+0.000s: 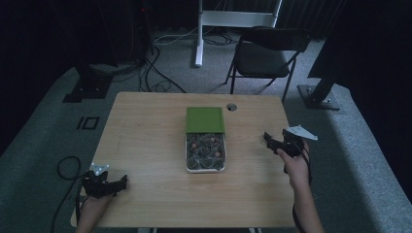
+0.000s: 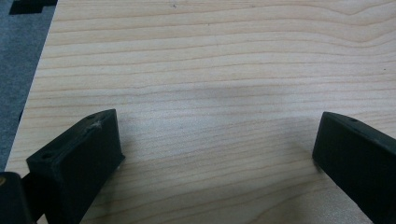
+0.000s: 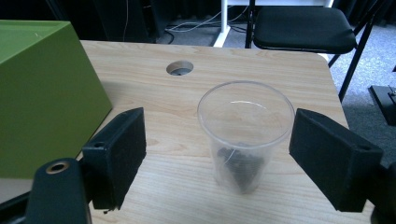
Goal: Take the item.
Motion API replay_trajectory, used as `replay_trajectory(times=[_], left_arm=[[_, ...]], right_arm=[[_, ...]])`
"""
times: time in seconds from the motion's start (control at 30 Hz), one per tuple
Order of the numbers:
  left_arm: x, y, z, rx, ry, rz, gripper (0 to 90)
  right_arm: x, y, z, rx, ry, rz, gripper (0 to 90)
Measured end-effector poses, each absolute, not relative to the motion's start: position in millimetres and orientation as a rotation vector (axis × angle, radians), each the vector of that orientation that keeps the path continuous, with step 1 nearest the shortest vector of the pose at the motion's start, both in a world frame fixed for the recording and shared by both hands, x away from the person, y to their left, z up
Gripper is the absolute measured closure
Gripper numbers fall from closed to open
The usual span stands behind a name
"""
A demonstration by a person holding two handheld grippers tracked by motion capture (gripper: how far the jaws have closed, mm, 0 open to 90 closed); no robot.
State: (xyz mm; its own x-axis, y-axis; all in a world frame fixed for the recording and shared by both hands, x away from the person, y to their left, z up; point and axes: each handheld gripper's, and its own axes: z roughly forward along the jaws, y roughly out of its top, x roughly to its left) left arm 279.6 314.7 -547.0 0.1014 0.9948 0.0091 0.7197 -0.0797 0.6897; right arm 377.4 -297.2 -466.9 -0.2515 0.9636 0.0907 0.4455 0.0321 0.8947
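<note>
I am observing the box (image 1: 205, 145) lying at table (image 1: 145, 126) centre, its lid (image 1: 204, 119) resting at its twelve o'clock, and the cup (image 1: 270, 134) standing at its three o'clock.

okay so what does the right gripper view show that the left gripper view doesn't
The right gripper view alone has a clear plastic cup standing upright between the open jaws of the right gripper, something dark in its bottom, plus the green box lid, a round cable hole and a black chair. The left gripper view alone has the left gripper, jaws open over bare wood. Both show the wooden table.
</note>
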Motion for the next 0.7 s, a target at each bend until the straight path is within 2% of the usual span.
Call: replay_trajectory(times=[0.4, 0.47, 0.7], left_arm=[[280, 315, -547, 1.858, 1.671, 0.679, 1.7], [280, 315, -547, 1.858, 1.671, 0.678, 1.7], [280, 315, -547, 1.858, 1.671, 0.678, 1.7]], right_arm=[[357, -296, -466, 1.418, 1.753, 1.19, 17.7], [352, -298, -469, 1.429, 1.75, 1.192, 15.2], [342, -305, -479, 1.45, 1.745, 1.178, 15.1]])
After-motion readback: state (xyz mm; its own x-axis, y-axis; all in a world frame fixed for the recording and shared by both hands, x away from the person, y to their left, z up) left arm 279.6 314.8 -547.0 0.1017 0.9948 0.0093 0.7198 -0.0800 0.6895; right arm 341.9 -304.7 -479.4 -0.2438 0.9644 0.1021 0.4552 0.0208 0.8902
